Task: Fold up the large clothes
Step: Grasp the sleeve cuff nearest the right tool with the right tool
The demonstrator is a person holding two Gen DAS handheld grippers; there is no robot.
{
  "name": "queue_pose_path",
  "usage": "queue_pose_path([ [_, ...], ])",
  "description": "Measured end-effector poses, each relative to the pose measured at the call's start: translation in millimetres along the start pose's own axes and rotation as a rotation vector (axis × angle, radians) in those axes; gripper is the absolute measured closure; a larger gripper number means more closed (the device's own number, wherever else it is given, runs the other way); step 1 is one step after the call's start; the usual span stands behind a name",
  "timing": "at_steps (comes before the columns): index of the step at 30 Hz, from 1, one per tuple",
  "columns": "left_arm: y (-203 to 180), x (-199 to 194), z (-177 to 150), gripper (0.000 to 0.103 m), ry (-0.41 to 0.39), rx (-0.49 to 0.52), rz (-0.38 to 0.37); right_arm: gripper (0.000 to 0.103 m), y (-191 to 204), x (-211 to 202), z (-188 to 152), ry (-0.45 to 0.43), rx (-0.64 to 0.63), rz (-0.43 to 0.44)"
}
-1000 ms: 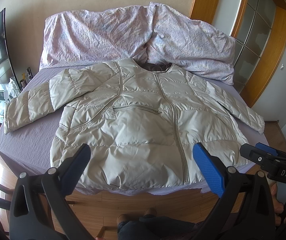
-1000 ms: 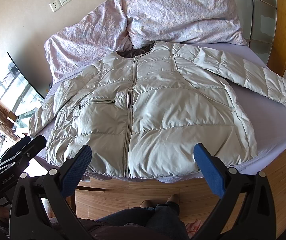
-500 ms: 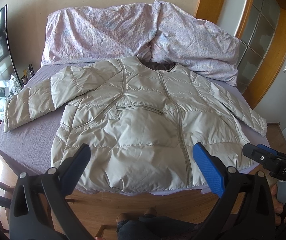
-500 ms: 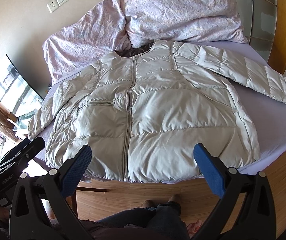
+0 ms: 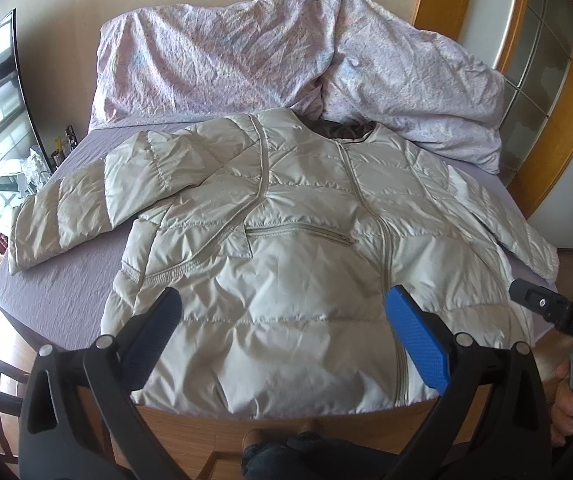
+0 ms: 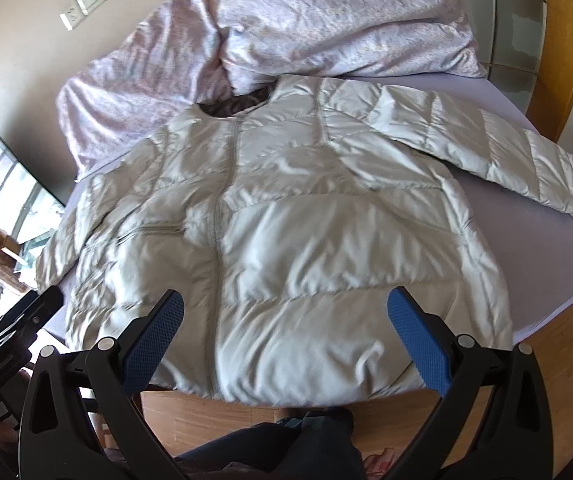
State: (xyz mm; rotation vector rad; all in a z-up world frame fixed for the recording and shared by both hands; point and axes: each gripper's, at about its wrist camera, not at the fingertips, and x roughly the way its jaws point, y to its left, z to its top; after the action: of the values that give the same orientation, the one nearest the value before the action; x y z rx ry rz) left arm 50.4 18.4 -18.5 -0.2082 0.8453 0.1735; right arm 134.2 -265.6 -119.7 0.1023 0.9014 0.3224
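Observation:
A pale grey quilted jacket (image 5: 286,248) (image 6: 298,232) lies face up and zipped on the bed, collar toward the pillows, both sleeves spread out to the sides, hem at the near edge. My left gripper (image 5: 284,334) hangs open above the hem, left of the zip, with nothing between its blue pads. My right gripper (image 6: 286,334) is also open and empty, hovering over the hem on the right half. Its body (image 5: 554,312) shows at the right of the left wrist view, held by a hand (image 5: 570,408).
The bed has a lilac sheet (image 5: 58,292) (image 6: 542,240); a crumpled floral duvet (image 5: 278,60) (image 6: 326,24) is heaped at the head. A wooden door frame (image 5: 550,128) stands at the right, a cluttered side table (image 5: 26,176) at the left. Wooden floor and the person's legs (image 6: 286,444) lie below.
Both grippers have moved forward and lower toward the jacket's hem; the jacket looms larger in each view. The right wrist view has tilted. The jacket has not moved.

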Motion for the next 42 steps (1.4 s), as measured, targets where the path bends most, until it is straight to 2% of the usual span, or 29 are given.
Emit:
queue_pose_path([
  [7, -1, 21, 18, 0.002, 0.02, -0.017, 0.036, 0.001, -36, 18, 31, -0.01, 0.04, -0.079],
  [12, -2, 36, 29, 0.002, 0.034, -0.021, 0.058, 0.003, -77, 29, 56, -0.019, 0.096, -0.152],
  [15, -4, 45, 36, 0.002, 0.044, -0.02, 0.074, 0.011, -117, 35, 73, -0.021, 0.166, -0.205],
  [20, -7, 58, 47, 0.002, 0.059, -0.019, 0.094, 0.013, -215, 32, 94, -0.045, 0.355, -0.364],
  [24, -11, 68, 54, 0.002, 0.072, -0.016, 0.108, 0.013, -288, 30, 98, -0.046, 0.475, -0.487],
  [26, -13, 72, 56, 0.002, 0.079, -0.017, 0.109, 0.015, -320, 31, 95, -0.028, 0.537, -0.512],
  [28, -15, 77, 59, 0.002, 0.086, -0.016, 0.115, 0.018, -353, 36, 91, 0.004, 0.607, -0.518],
  [32, -18, 82, 60, 0.002, 0.096, -0.019, 0.132, 0.028, -390, 46, 78, 0.051, 0.733, -0.438],
  [34, -19, 83, 61, 0.002, 0.099, -0.02, 0.142, 0.037, -400, 49, 73, 0.063, 0.779, -0.395],
  [37, -15, 84, 60, 0.002, 0.097, -0.028, 0.159, 0.051, -404, 50, 67, 0.055, 0.805, -0.374],
  [42, 1, 83, 60, 0.002, 0.095, -0.06, 0.173, 0.081, -395, 49, 74, 0.03, 0.788, -0.358],
])
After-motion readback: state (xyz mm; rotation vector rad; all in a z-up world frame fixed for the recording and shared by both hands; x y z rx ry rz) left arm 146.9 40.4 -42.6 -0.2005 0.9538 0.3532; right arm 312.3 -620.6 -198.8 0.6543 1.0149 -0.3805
